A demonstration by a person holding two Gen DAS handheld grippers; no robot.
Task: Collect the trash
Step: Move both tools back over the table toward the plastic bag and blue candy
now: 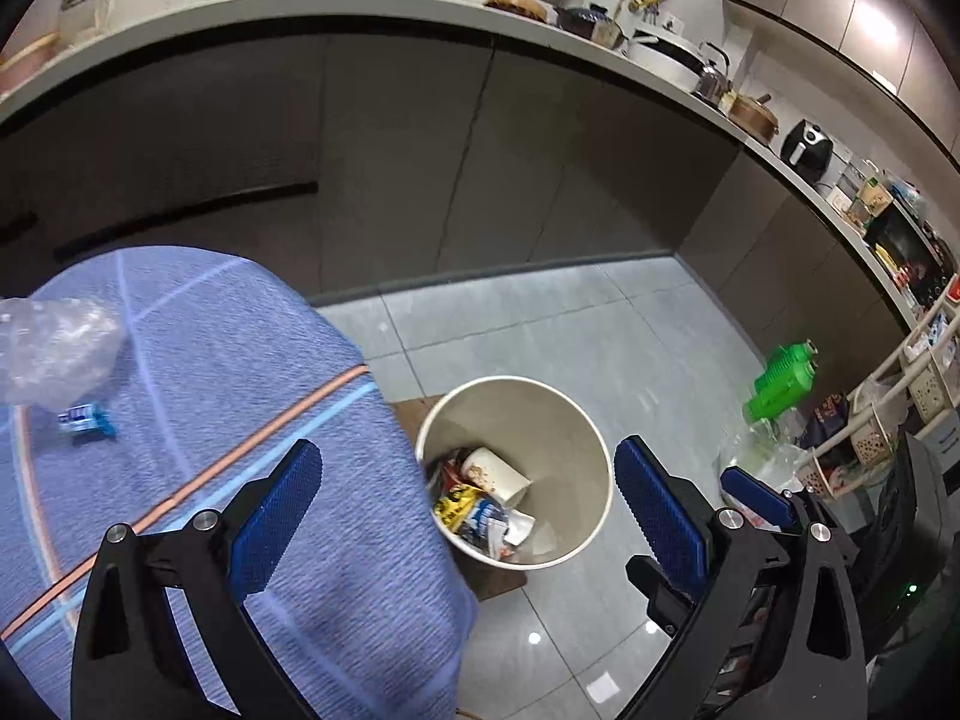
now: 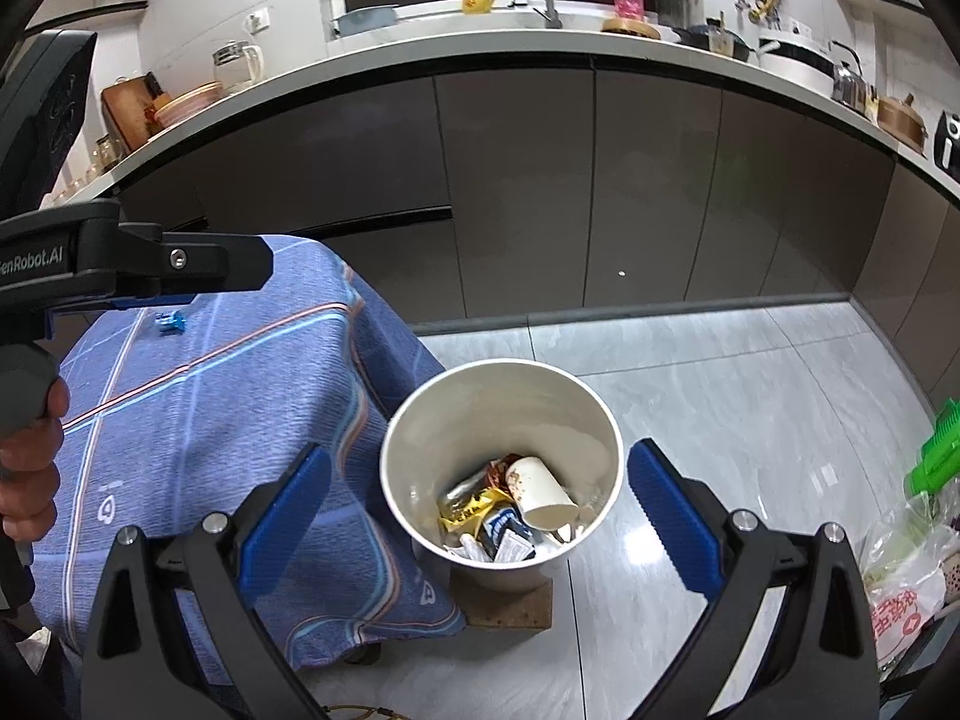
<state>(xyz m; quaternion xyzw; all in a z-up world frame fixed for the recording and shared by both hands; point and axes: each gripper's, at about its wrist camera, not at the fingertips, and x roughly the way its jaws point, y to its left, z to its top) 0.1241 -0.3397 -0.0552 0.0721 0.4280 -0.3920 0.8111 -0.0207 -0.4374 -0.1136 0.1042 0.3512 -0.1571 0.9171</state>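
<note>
Above the floor, the right gripper (image 2: 480,504) is wide open and holds nothing. The left gripper (image 1: 468,504) is wide open and empty too. One bin (image 2: 432,420) with trash (image 2: 510,516) stands beside the bench (image 2: 198,420); one blue wrapper (image 1: 87,420) lies near its far edge.

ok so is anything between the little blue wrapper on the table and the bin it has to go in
Nothing visible blocks it. The blue wrapper lies on the blue tablecloth, with a crumpled clear plastic piece just beside it, not on the bin side. The bin stands open on the floor past the table's edge, without a lid.
</note>
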